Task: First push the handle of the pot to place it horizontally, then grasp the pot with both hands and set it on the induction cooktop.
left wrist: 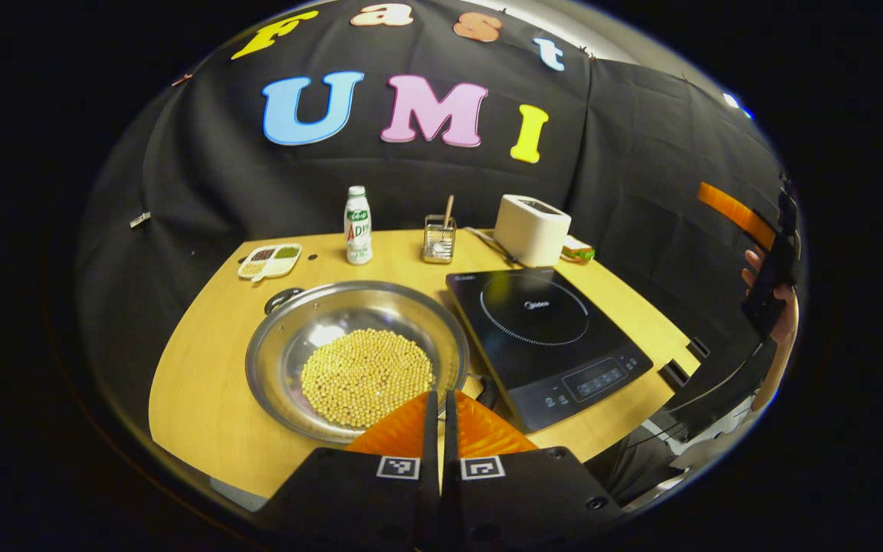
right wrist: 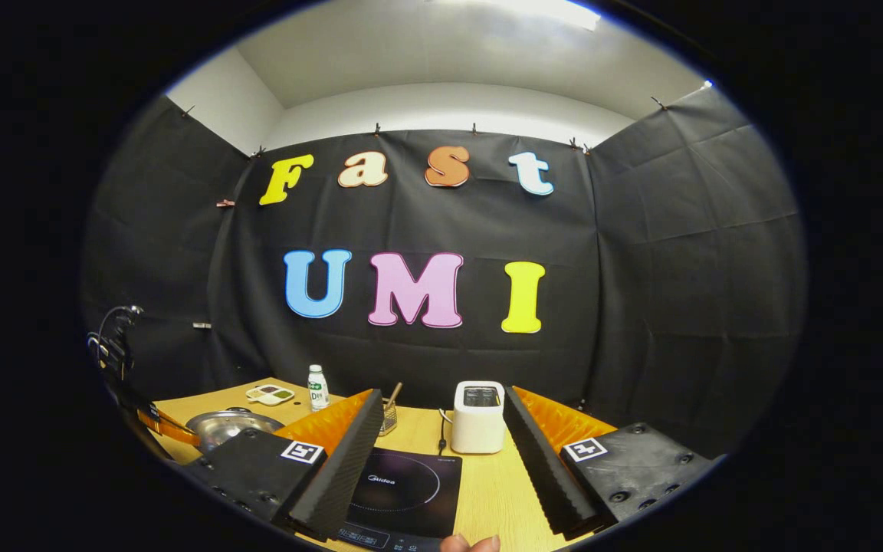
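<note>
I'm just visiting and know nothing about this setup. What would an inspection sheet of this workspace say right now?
Surface: wooden table, round-cornered.
Job's things: steel pot of pale beans left of the induction cooktop, not on it; one pot handle at its far left rim.
Clutter: bottle, divided dish, wire holder, toaster along the back.
Grippers: left gripper shut, above the pot's near rim; right gripper open above the cooktop.
Cables: a dark cable beside the toaster.
Surroundings: black cloth wall.
</note>
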### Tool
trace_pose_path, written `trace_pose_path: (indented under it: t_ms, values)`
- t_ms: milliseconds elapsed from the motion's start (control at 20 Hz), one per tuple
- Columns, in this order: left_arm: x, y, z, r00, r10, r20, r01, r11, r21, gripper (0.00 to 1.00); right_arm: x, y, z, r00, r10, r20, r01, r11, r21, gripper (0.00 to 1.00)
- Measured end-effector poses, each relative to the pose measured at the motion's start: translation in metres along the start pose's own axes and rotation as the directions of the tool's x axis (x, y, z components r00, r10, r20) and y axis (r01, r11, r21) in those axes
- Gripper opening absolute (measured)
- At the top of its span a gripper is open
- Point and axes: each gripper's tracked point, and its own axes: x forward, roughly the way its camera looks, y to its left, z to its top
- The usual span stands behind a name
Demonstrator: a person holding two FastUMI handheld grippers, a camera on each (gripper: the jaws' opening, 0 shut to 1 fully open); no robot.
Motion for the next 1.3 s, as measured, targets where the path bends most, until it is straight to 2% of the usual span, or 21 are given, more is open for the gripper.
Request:
trace_pose_path:
  t_ms: [250,350,500,800,1300]
  values:
    - [0.017,-0.012,-0.042,0.981,-0.06,-0.186,0.067,0.997,0.028,0.05,0.002,-0.009,-0.007,1.0,-0.013,-0.016,0.013,1.0,0.025,0.97]
    - [0.027,-0.011,-0.055,0.966,-0.052,-0.255,0.069,0.996,0.059,0.05,0.002,-0.012,-0.01,1.0,-0.024,-0.018,0.025,1.0,0.011,0.98]
    - [0.041,-0.005,-0.064,0.951,0.0,-0.31,0.039,0.992,0.118,0.05,0.001,-0.016,-0.016,0.999,-0.03,-0.027,0.029,0.999,-0.012,0.98]
    - [0.06,-0.012,-0.056,0.947,0.024,-0.32,0.021,0.991,0.136,0.05,0.0,-0.028,-0.024,0.998,-0.053,-0.039,0.052,0.998,-0.029,0.98]
    - [0.096,-0.024,-0.029,0.959,0.062,-0.277,-0.041,0.996,0.081,0.05,-0.003,-0.035,-0.044,0.996,-0.049,-0.081,0.046,0.998,-0.043,0.98]
